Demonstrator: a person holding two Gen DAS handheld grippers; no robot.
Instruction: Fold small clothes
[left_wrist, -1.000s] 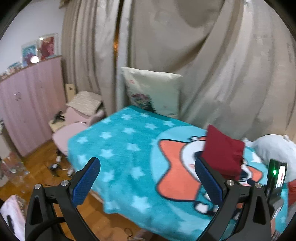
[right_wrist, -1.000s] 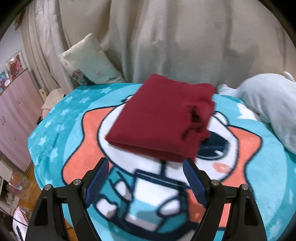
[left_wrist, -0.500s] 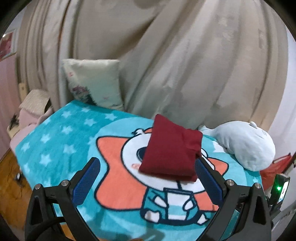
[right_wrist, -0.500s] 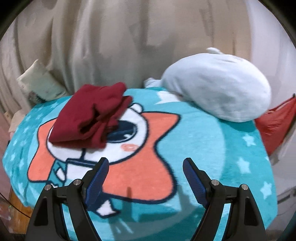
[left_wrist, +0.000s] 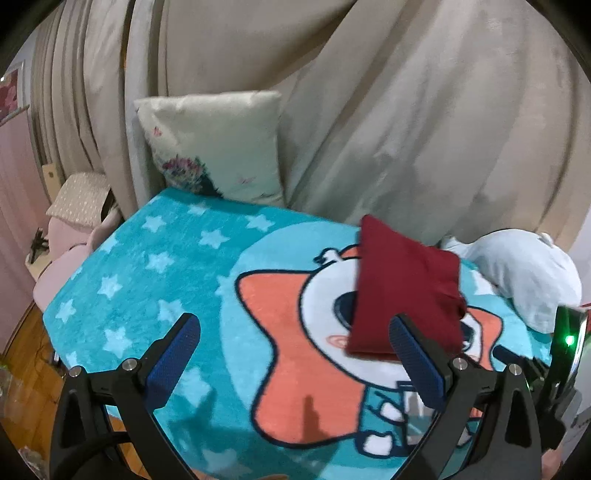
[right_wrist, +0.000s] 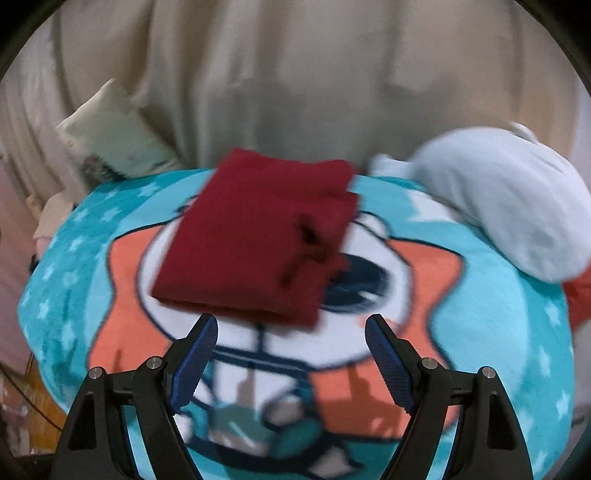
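Observation:
A folded dark red garment (left_wrist: 402, 288) (right_wrist: 258, 236) lies on a teal cartoon blanket (left_wrist: 177, 266) (right_wrist: 491, 306) that covers the bed. My left gripper (left_wrist: 293, 328) hangs open above the blanket, with the garment just beyond its right finger and nothing between its blue pads. In the right wrist view my right gripper (right_wrist: 291, 325) is open too, its fingertips just short of the garment's near edge, apart from it. That view is blurred.
A pale cushion (left_wrist: 218, 147) (right_wrist: 110, 140) leans against beige curtains at the bed's far left. A light blue plush toy (left_wrist: 524, 280) (right_wrist: 506, 206) lies at the far right. A pink chair (left_wrist: 70, 236) and wooden floor (left_wrist: 26, 369) are off the left edge.
The left view swung right, then back left, leaving the garment by its right finger. The right view swung right toward the plush, then back left onto the garment. Both grippers stayed open.

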